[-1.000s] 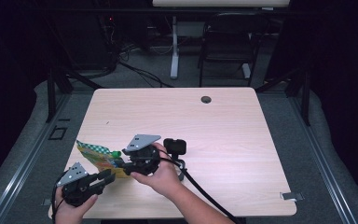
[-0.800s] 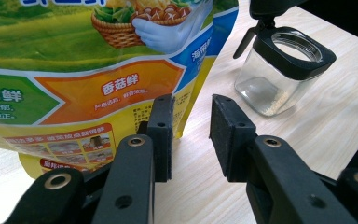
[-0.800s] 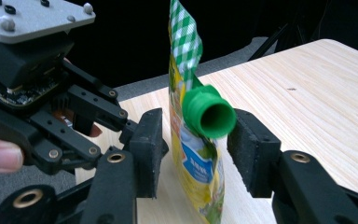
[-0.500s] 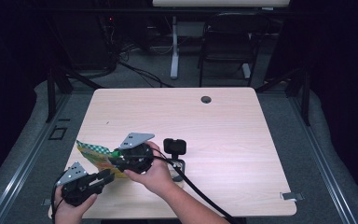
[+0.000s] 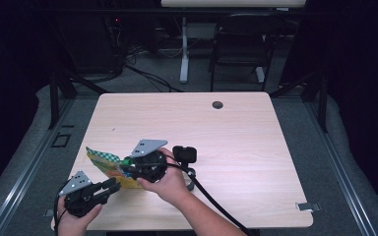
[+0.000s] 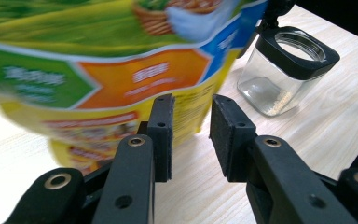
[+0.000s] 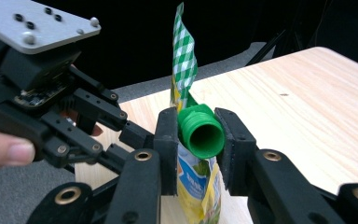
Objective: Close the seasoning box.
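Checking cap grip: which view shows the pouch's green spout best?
Right gripper view: the green spout sits close up between the right hand-held gripper pads. High view gives a green speck. Left gripper view shows the pouch printed side.

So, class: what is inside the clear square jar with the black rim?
The jar looks empty: its glass base and the table show through. The far corner is covered by the pouch.

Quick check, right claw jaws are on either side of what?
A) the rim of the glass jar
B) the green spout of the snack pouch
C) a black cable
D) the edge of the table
B: in the right gripper view the right claw has its two jaws against either side of the green spout of the pouch, its jaws having just been closing.
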### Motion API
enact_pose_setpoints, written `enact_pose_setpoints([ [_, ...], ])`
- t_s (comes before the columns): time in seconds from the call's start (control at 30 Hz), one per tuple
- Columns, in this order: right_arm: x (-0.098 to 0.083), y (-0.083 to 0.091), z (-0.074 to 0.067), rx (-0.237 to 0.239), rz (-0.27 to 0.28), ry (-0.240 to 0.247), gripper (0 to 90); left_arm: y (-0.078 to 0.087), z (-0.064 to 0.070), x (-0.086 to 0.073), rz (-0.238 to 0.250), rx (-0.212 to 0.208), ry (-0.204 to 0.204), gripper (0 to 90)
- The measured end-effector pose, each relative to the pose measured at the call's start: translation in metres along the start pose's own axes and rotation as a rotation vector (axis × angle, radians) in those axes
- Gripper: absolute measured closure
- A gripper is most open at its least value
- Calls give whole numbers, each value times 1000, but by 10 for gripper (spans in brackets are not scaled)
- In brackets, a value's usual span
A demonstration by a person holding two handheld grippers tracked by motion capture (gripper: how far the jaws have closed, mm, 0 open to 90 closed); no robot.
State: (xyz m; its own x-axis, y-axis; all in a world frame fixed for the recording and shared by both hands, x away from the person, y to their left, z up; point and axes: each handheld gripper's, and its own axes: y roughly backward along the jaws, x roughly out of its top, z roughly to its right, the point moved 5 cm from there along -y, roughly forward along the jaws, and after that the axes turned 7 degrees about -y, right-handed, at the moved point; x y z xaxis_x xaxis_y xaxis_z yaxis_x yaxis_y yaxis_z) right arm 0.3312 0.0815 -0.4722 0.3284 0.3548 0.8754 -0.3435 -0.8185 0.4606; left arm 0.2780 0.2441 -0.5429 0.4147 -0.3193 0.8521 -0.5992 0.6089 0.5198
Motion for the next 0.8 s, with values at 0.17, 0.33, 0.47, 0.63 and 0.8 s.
enact_pose_setpoints([
  [0.17, -4, 19, 4, -4, 8, 9, 715, -1, 1, 0, 6, 1, 0, 700],
  [0.33, -17, 39, 10, -14, -6, 13, 715, -2, 2, 0, -6, -2, -3, 700],
  [0.47, -24, 53, 17, -13, -18, 15, 715, -3, 1, -1, -8, 0, -4, 696],
  [0.63, -28, 67, 25, -17, -37, 21, 714, -4, 1, -2, -11, 2, -3, 696],
  [0.8, -31, 71, 27, -11, -75, 24, 712, -5, 0, -2, -11, 3, -2, 694],
])
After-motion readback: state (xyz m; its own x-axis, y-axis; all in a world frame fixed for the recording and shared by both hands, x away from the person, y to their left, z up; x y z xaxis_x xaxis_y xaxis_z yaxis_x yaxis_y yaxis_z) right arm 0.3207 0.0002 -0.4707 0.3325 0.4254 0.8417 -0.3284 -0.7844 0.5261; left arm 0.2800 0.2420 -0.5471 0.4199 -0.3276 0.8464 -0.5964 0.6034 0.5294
